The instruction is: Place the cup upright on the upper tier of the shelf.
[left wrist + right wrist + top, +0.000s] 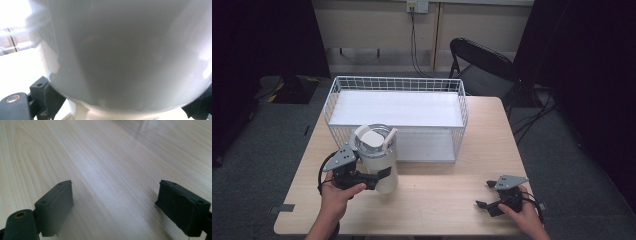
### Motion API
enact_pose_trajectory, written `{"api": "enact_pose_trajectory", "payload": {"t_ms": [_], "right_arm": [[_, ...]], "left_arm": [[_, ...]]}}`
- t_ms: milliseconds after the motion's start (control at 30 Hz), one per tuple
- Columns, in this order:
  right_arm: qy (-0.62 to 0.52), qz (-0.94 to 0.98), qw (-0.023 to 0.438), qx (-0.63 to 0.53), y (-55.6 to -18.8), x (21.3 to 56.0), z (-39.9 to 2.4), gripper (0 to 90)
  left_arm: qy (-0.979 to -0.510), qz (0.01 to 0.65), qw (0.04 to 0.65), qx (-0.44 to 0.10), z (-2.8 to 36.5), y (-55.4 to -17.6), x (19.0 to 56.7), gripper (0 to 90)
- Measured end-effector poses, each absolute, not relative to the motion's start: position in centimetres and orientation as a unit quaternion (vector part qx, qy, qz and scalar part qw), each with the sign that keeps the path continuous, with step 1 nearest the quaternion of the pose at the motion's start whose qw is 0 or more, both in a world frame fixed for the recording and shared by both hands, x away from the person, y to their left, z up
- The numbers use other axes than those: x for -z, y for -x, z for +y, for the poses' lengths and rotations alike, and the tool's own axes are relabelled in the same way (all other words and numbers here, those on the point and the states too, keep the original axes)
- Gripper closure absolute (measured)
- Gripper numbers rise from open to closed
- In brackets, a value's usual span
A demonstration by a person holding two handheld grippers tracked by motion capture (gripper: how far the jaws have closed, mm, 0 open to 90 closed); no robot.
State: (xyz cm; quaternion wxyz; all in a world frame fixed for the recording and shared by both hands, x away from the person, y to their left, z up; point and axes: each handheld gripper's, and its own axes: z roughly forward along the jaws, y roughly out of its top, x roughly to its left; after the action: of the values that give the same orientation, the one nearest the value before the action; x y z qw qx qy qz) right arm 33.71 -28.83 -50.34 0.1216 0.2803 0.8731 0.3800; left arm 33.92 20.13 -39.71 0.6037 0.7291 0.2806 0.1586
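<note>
Left tongs (379,176) clamp the tall white plastic jug (377,157) low on its body, apparently just clear of the pale wooden worktop (437,200), before the white wire basket (397,117), likely for loading; right tongs (484,196) rest wide open, empty, near the worktop's front-right corner.

Wire basket (447,107) just behind the jug (377,157); bare table (437,200) between hands.

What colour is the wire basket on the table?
White, wires and liner alike; the wire basket shows best in the high view.
</note>
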Motion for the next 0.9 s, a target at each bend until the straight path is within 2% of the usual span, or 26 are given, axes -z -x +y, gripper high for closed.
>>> {"api": "enact_pose_trajectory", "payload": {"t_ms": [400,900], "right_arm": [[-0.28,0.873,0.122,-0.38,-33.7,50.3,-28.8,12.8],[-0.28,0.873,0.122,-0.38,-33.7,50.3,-28.8,12.7]], "left_arm": [[-0.725,0.28,0.608,-0.164,20.8,-34.3,36.7,9.0],[-0.724,0.287,0.611,-0.141,20.3,-34.7,34.5,9.1]]}}
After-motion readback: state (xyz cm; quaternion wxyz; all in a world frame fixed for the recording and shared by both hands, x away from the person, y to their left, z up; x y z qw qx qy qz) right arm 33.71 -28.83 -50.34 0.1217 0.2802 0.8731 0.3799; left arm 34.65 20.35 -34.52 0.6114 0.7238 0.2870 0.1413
